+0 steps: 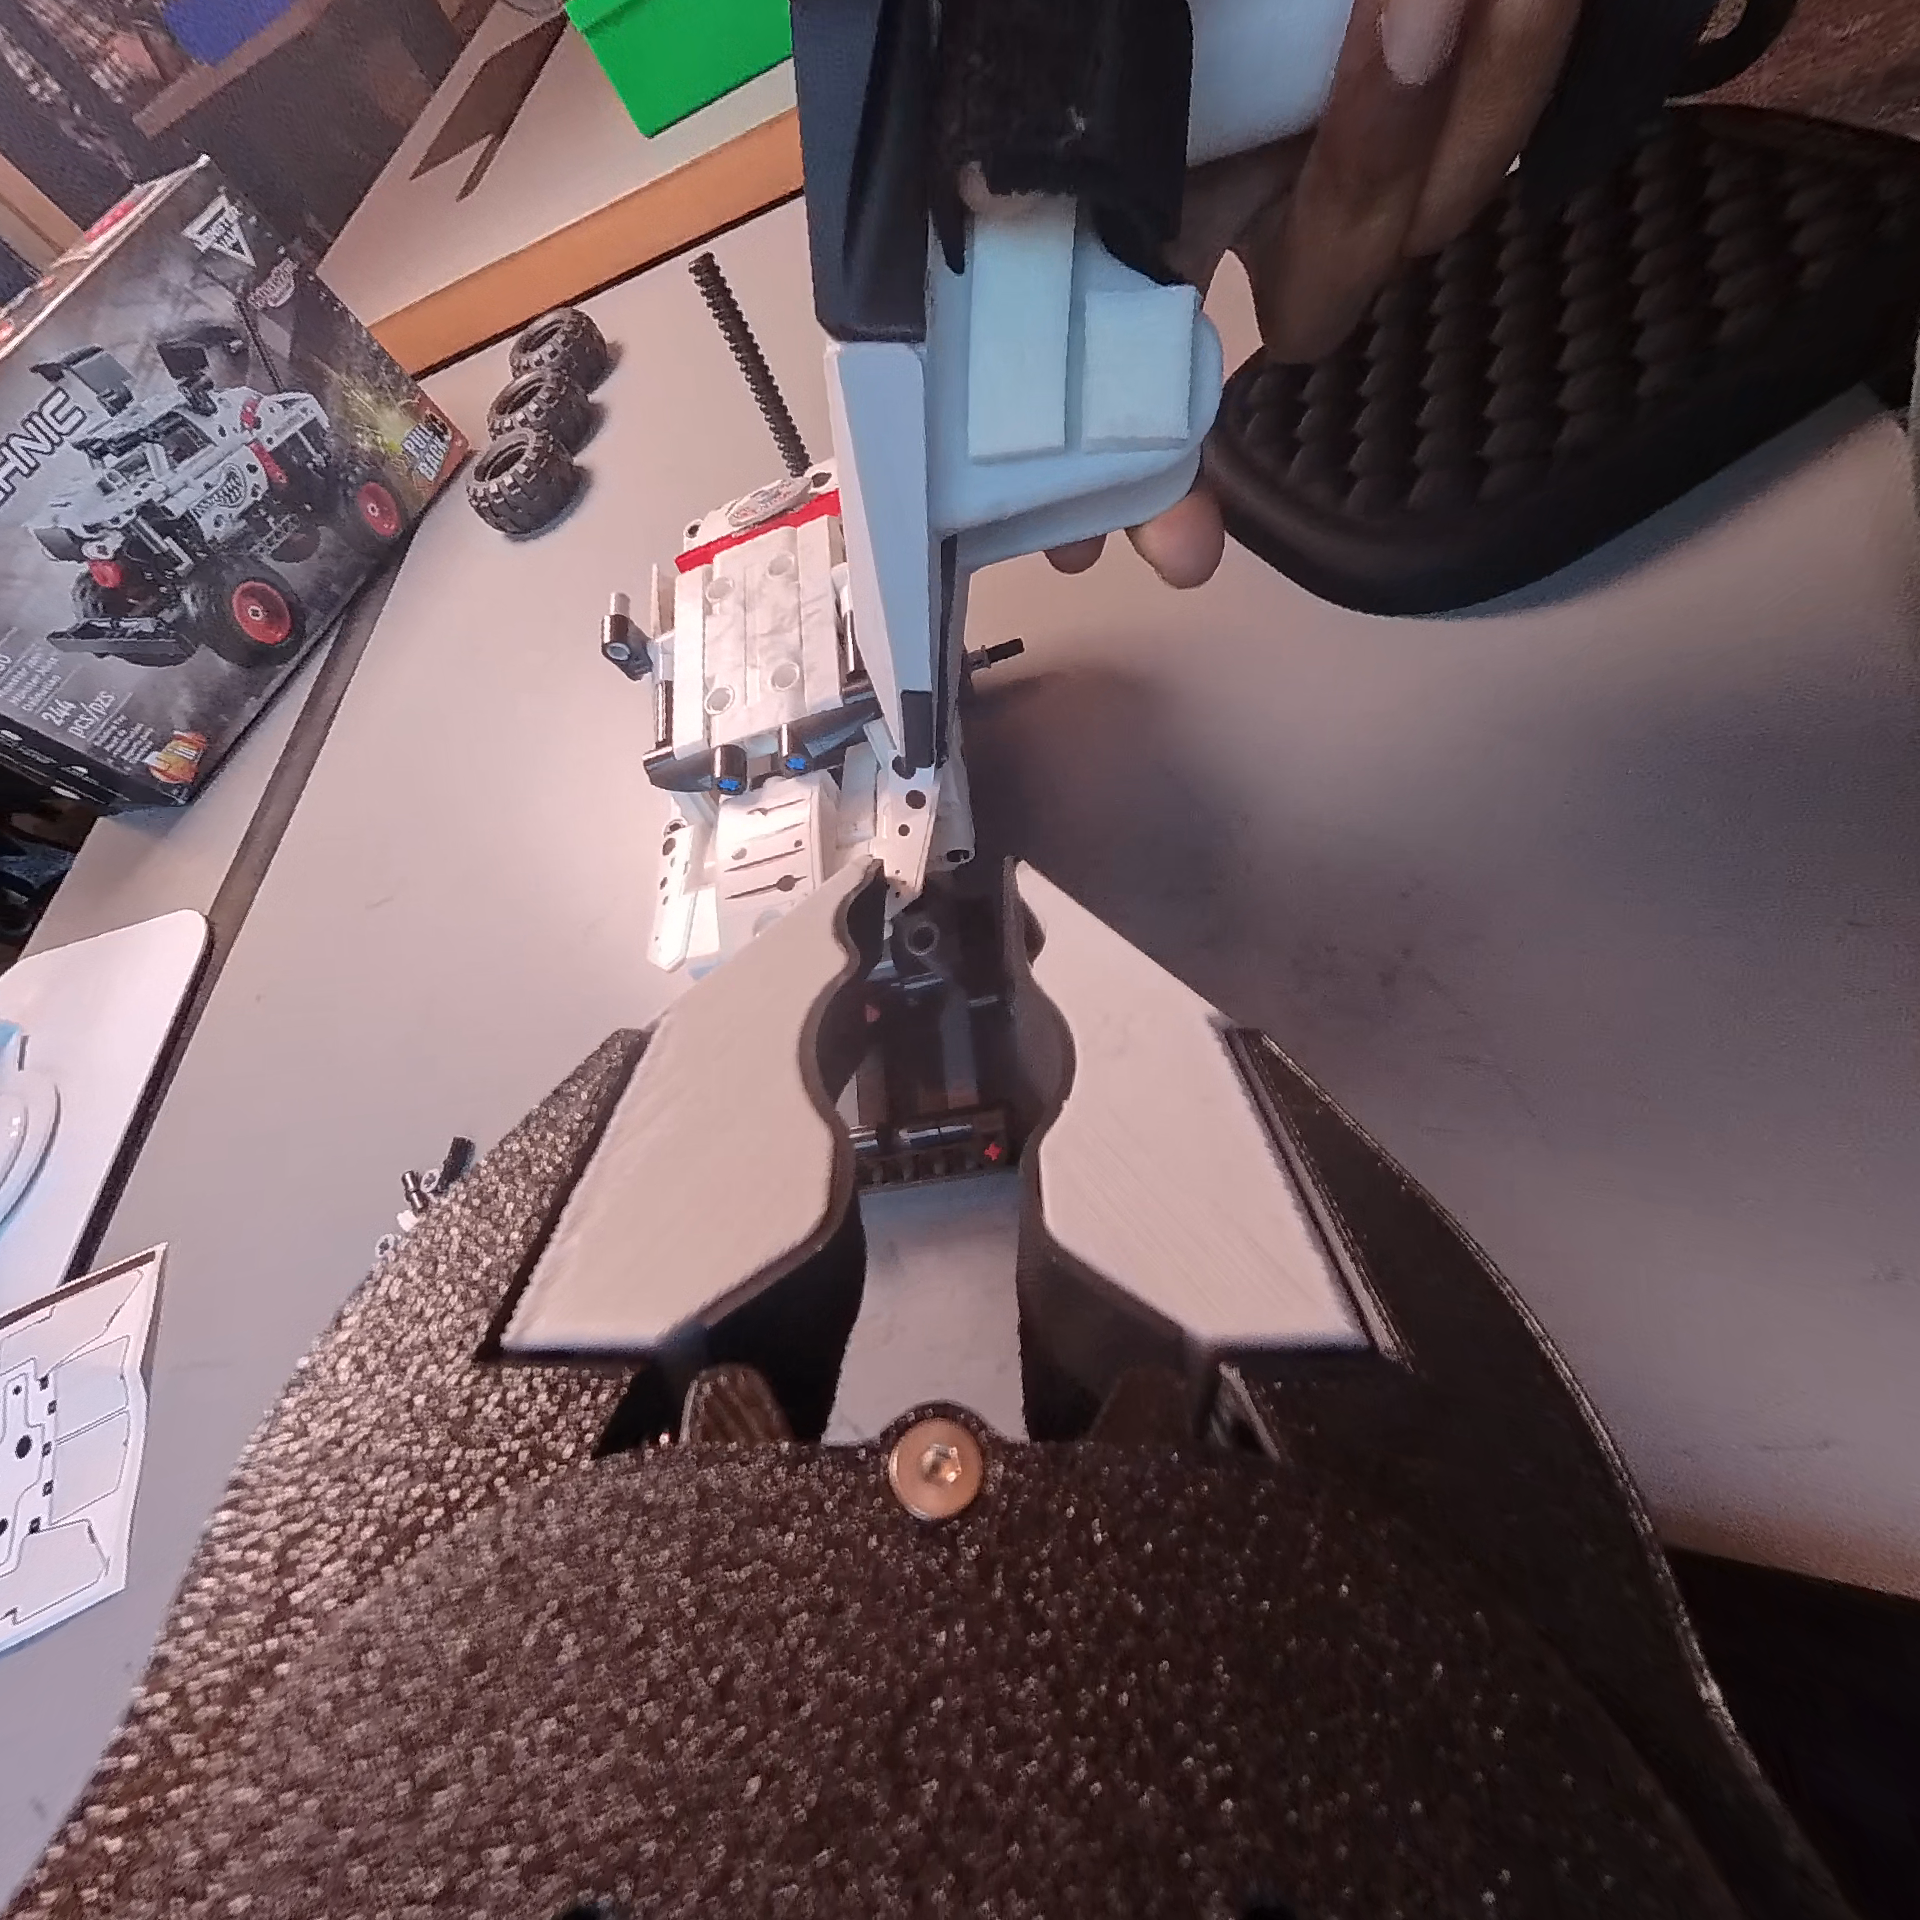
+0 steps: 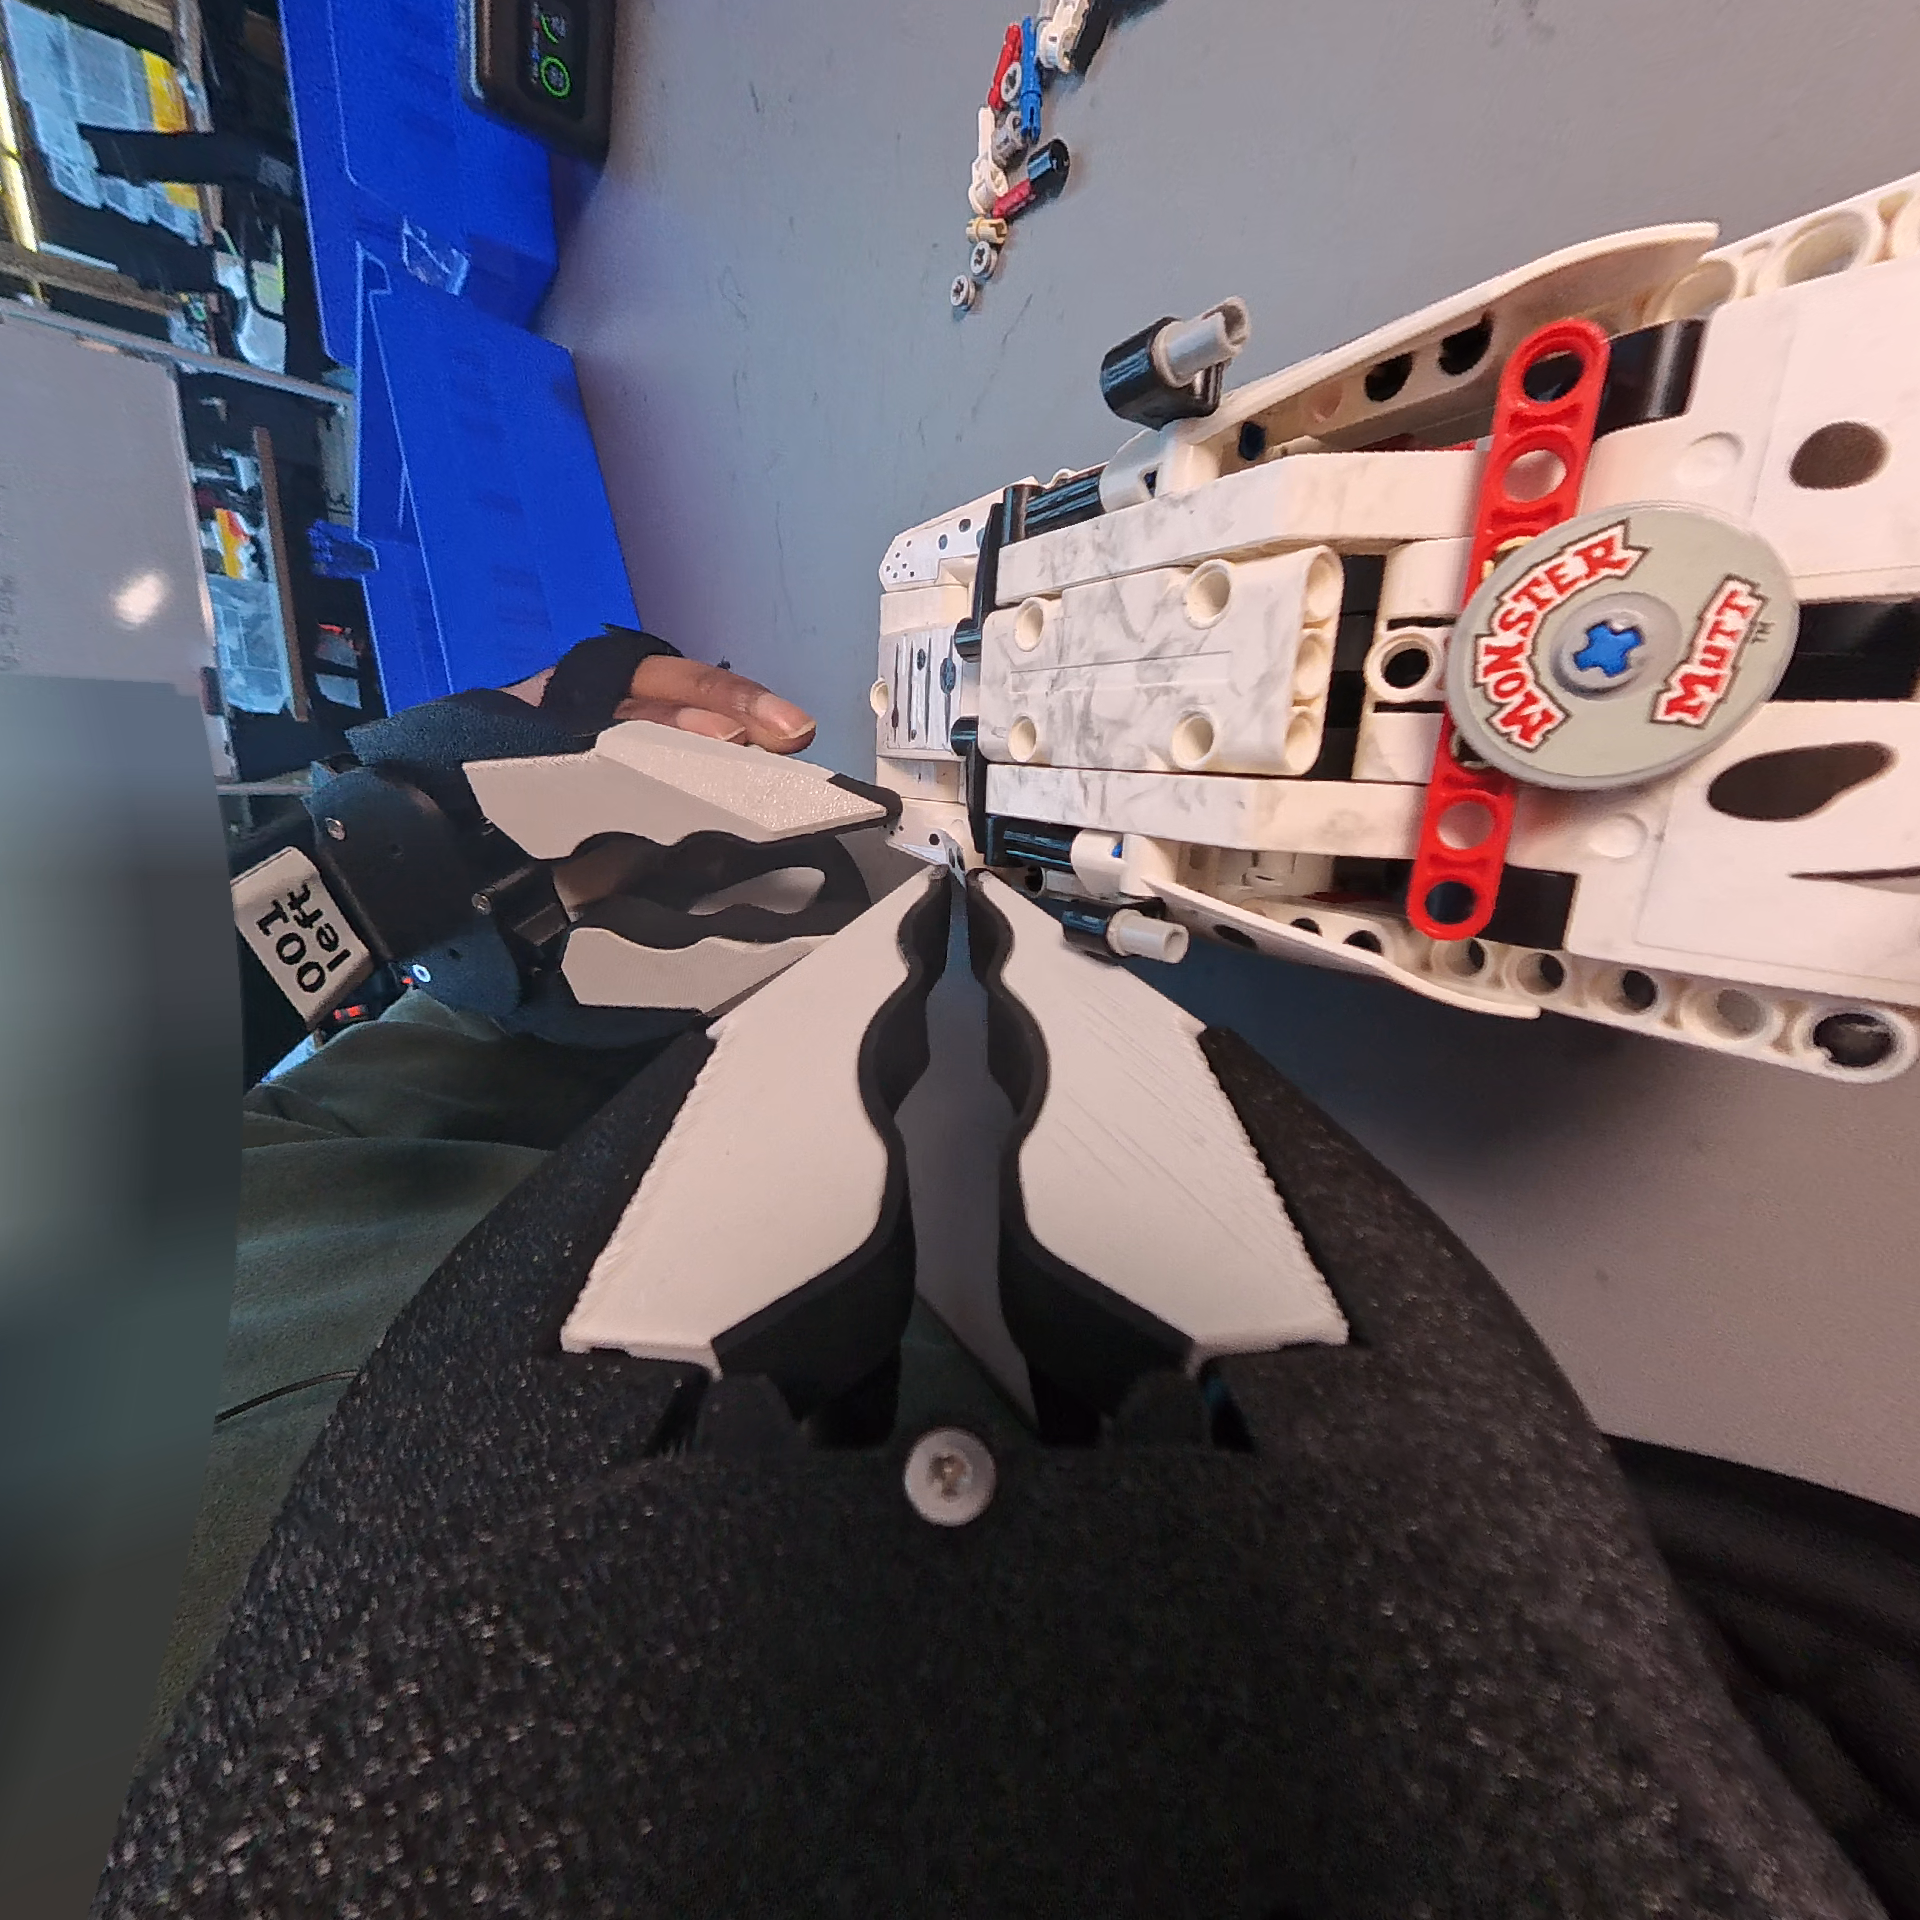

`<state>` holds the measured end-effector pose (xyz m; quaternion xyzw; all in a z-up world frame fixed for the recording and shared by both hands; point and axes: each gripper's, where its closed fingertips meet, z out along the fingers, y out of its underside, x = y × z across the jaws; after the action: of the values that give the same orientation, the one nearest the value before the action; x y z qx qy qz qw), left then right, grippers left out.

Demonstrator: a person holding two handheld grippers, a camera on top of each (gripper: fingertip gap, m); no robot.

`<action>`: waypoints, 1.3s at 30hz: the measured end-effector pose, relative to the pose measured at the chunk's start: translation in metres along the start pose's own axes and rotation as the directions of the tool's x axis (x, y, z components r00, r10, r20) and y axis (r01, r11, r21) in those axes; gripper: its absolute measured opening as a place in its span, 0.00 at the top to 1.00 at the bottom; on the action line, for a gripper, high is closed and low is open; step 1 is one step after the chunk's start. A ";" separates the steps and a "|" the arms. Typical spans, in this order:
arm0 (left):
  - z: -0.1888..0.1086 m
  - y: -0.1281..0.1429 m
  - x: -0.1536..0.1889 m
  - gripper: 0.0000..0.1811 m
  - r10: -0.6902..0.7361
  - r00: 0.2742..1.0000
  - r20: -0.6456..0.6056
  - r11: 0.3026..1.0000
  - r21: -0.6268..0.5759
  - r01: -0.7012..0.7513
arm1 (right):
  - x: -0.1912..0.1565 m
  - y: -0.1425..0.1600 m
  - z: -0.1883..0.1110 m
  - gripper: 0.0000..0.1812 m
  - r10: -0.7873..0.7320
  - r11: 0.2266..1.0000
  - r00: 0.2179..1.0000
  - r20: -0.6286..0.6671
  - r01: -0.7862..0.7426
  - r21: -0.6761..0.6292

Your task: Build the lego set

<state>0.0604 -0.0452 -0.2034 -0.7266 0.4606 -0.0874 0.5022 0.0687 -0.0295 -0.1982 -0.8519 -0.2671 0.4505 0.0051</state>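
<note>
Three tyres (image 1: 540, 421) between box (image 1: 187, 499) and truck model (image 1: 769, 707).

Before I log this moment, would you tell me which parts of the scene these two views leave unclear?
- Left wrist view: the truck model's near end is hidden between the left gripper's fingers.
- Left wrist view: what the right gripper pinches is too small to tell.
- Right wrist view: the model's far end is cut off by the right edge.
- Right wrist view: the loose small parts are too small to identify.

Printed lettering: box (image 1: 177, 499), disc (image 2: 1621, 644), gripper tag (image 2: 301, 935).
</note>
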 end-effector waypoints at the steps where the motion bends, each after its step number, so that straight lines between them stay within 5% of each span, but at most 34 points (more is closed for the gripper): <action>1: 0.000 0.000 0.000 0.89 -0.004 1.000 -0.002 1.000 0.001 0.004 | 0.000 0.000 0.000 0.98 -0.003 1.000 1.000 0.000 0.003 0.000; 9: 0.000 0.000 0.000 0.89 -0.006 1.000 0.002 1.000 0.002 0.006 | 0.000 -0.002 -0.002 0.93 -0.050 0.998 0.998 -0.041 0.051 0.030; 15: 0.000 -0.001 0.000 0.89 -0.027 1.000 -0.009 1.000 0.012 0.027 | -0.002 0.006 -0.009 0.88 -0.220 0.974 0.972 -0.080 0.223 0.029; 23: -0.011 -0.014 -0.008 0.89 -0.127 0.991 -0.040 0.986 0.103 0.131 | -0.006 -0.004 -0.013 1.00 -0.648 0.691 0.716 -0.259 0.696 0.197; 28: -0.004 -0.013 0.002 0.90 -0.127 0.989 -0.071 0.988 0.082 0.133 | -0.005 -0.006 0.003 1.00 -0.647 0.657 0.698 -0.306 0.714 0.242; 39: 0.002 -0.006 0.003 0.91 -0.160 0.984 -0.077 0.986 0.039 0.163 | 0.008 -0.008 -0.002 1.00 -0.563 0.715 0.753 -0.341 0.651 0.255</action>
<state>0.0666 -0.0459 -0.2006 -0.7462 0.4163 -0.1649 0.4927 0.0700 -0.0182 -0.2014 -0.7472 -0.4442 0.3582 0.3406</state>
